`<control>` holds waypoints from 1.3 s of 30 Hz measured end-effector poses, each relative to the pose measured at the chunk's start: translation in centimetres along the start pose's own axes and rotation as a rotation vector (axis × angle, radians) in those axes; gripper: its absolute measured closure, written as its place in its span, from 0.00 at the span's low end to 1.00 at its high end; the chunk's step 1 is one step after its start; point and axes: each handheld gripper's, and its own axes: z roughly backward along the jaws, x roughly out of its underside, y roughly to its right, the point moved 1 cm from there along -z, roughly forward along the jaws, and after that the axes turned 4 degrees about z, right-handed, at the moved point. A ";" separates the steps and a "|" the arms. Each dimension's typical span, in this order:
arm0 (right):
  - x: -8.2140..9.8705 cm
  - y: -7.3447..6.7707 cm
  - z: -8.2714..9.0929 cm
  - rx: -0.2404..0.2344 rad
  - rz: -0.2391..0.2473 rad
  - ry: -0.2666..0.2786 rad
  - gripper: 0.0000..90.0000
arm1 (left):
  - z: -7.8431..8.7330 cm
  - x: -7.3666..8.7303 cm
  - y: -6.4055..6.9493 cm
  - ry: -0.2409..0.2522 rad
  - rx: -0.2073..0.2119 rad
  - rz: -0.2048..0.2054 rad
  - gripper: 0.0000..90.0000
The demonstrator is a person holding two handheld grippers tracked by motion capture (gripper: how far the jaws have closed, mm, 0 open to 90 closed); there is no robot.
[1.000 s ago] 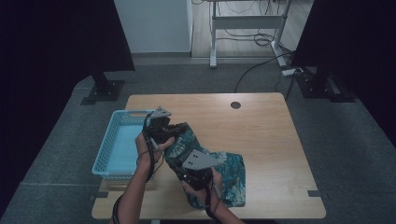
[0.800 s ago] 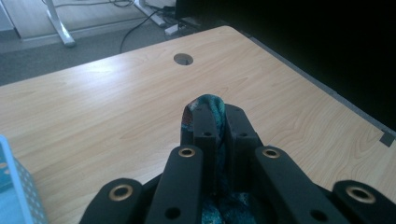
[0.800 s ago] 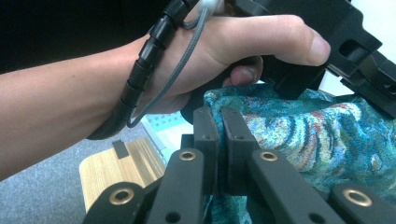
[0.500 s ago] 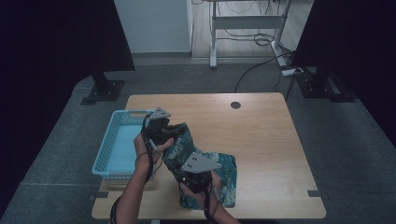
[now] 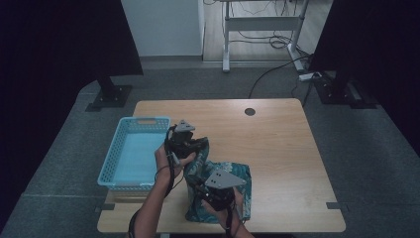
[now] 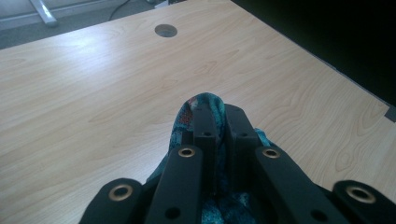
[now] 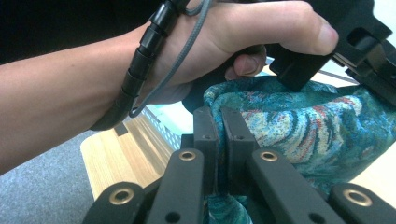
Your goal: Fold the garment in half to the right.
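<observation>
The tabletop (image 5: pixel 277 148) is a pale wooden slab with a round cable hole near its far edge, and on its left end sits a light blue basket (image 5: pixel 133 151), lattice-walled, with its floor bare. Just right of the basket, toward the near edge, lies the teal patterned cloth (image 5: pixel 233 176), partly bunched on the wood and partly lifted between the two hands. Its long axis runs from the far-left corner, held up beside the basket's right wall, down to the near-right portion still resting on the tabletop. The left tongs (image 5: pixel 190 144) hold the raised far end: in the left gripper view the left tongs (image 6: pixel 217 116) are pressed together on a fold of cloth (image 6: pixel 205 100) that pokes up between the tips. The right tongs (image 5: pixel 210 196) hold the near end, and the right gripper view shows them (image 7: pixel 219 119) likewise clamped on a cloth (image 7: pixel 299 126) edge, with the other hand (image 7: pixel 224 42) close above. The basket lies to the left of both, and the left hand (image 5: pixel 166 158) is much nearer to it, so any carry into the basket would likely lead with that end.
</observation>
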 end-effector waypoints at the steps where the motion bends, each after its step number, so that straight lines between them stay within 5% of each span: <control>1: 0.1 0.0 0.1 0.000 -0.004 0.000 0.95 | -0.1 0.1 0.0 -0.002 -0.002 0.002 0.94; 39: 6.1 2.8 4.5 0.039 -0.117 -0.057 0.94 | -6.6 2.2 3.8 -0.074 0.030 -0.026 0.94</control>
